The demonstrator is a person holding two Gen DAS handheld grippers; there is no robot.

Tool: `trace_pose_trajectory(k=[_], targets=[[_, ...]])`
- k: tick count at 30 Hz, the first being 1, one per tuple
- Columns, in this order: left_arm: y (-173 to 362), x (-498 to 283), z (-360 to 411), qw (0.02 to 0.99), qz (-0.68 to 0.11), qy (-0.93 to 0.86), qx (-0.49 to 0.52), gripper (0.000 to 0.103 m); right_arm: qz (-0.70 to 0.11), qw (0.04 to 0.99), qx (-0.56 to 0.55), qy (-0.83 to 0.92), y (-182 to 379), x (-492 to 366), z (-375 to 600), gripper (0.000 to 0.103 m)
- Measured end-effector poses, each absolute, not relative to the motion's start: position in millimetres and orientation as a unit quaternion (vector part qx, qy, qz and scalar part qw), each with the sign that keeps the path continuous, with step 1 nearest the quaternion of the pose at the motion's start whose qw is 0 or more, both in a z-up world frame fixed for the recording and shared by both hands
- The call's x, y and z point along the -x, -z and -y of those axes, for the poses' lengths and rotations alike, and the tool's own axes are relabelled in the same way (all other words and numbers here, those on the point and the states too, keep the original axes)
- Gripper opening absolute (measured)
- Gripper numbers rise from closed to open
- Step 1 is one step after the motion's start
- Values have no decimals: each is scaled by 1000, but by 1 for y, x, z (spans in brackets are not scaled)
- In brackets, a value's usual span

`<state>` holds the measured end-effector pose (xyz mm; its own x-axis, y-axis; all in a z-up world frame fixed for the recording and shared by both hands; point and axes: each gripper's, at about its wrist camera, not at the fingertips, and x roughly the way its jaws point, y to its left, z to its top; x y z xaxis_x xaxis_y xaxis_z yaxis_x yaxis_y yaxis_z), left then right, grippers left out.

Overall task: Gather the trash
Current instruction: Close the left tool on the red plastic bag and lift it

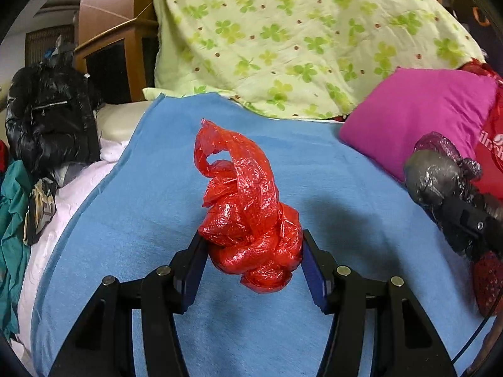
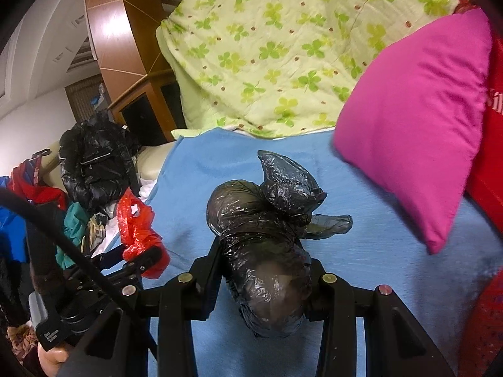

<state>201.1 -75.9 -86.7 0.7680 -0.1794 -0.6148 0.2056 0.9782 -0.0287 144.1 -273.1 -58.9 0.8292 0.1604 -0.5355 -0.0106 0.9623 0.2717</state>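
Note:
A crumpled red plastic bag [image 1: 248, 216] hangs above the blue blanket [image 1: 141, 220], with my left gripper [image 1: 253, 251] shut on its knotted lower part. Its loose handles stick upward. A tied black plastic bag [image 2: 264, 245] with something round inside is pinched in my right gripper [image 2: 265, 267], also lifted off the blanket [image 2: 361, 251]. In the left wrist view the black bag [image 1: 437, 176] and the right gripper appear at the right edge. From the right wrist camera, the red bag [image 2: 135, 229] and the left gripper show at the left.
A green clover-print quilt [image 1: 298, 37] is piled at the back of the bed. A magenta pillow [image 1: 418, 116] lies at the right, red fabric [image 1: 490, 144] beyond it. A black puffy jacket [image 1: 47, 116] and mixed clothes [image 1: 12, 213] lie at the left. A wooden cabinet [image 1: 116, 50] stands behind.

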Motion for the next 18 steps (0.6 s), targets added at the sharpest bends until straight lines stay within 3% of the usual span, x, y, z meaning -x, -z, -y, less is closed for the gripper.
trace_pose_trajectory(k=[18], targets=[[97, -132, 99, 934, -335, 119, -47, 59, -234, 965, -121, -19, 31, -57, 289, 43]])
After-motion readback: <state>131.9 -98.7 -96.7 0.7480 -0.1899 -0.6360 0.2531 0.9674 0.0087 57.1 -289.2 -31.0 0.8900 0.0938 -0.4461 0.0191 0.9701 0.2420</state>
